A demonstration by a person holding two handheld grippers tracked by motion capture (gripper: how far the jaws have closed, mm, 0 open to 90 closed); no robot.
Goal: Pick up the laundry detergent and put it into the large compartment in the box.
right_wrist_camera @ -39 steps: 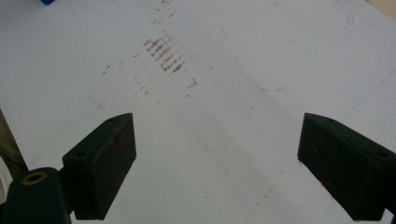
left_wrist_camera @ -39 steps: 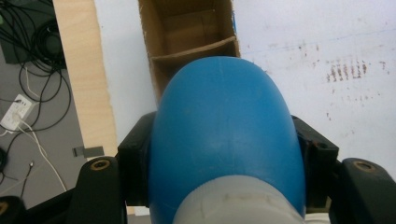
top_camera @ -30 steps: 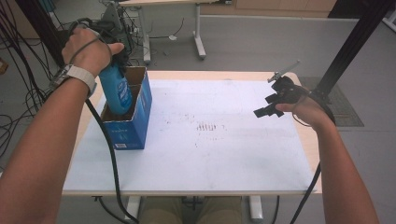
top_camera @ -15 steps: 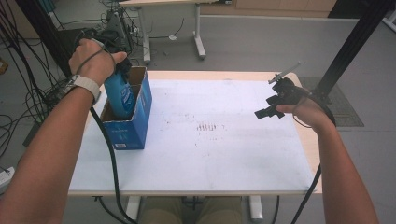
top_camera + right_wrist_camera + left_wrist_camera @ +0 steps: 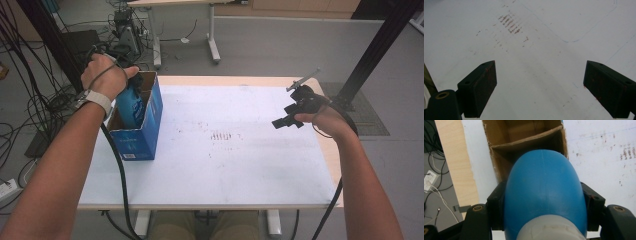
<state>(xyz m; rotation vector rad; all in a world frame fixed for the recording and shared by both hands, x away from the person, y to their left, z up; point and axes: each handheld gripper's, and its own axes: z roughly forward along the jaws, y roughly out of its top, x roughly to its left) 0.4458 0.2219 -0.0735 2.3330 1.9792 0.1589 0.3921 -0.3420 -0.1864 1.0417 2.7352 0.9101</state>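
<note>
Over the box, left gripper clamps the bottle, base-down into the box, likely for a straight drop in. Right gripper gapes empty above the table, clear.

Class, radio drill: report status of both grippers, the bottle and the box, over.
Left gripper shut on blue bottle, in cardboard box. Right gripper open, empty, over white table. Nothing in the way.
</note>
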